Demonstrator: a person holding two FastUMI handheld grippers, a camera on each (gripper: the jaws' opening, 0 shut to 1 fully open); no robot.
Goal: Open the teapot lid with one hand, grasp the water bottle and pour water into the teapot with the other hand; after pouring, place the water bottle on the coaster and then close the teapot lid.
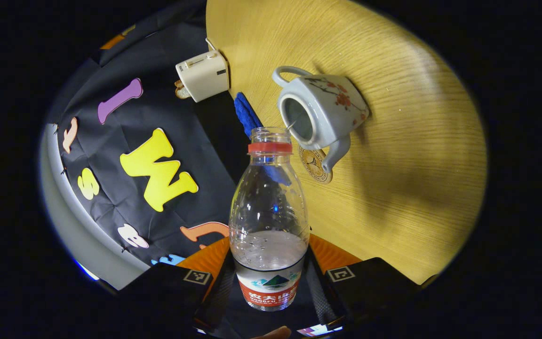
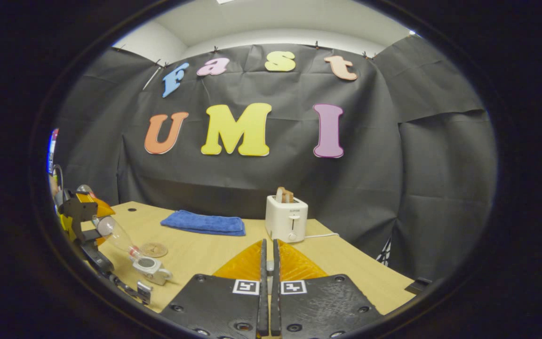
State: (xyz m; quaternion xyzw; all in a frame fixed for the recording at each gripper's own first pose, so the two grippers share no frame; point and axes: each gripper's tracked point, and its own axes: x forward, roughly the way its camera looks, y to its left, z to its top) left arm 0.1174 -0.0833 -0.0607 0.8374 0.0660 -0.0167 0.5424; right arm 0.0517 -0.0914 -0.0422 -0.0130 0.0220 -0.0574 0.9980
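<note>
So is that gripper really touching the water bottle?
Touching. The left gripper view shows the left gripper with its fingers pressed against both sides of the water bottle, holding it near the teapot.

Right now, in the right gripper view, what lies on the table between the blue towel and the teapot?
The round coaster lies between the blue towel and the teapot, on bare table. The tilted water bottle reaches over toward the teapot's opening.

Cloth-walled recording booth, wooden table (image 2: 195, 254)
</note>
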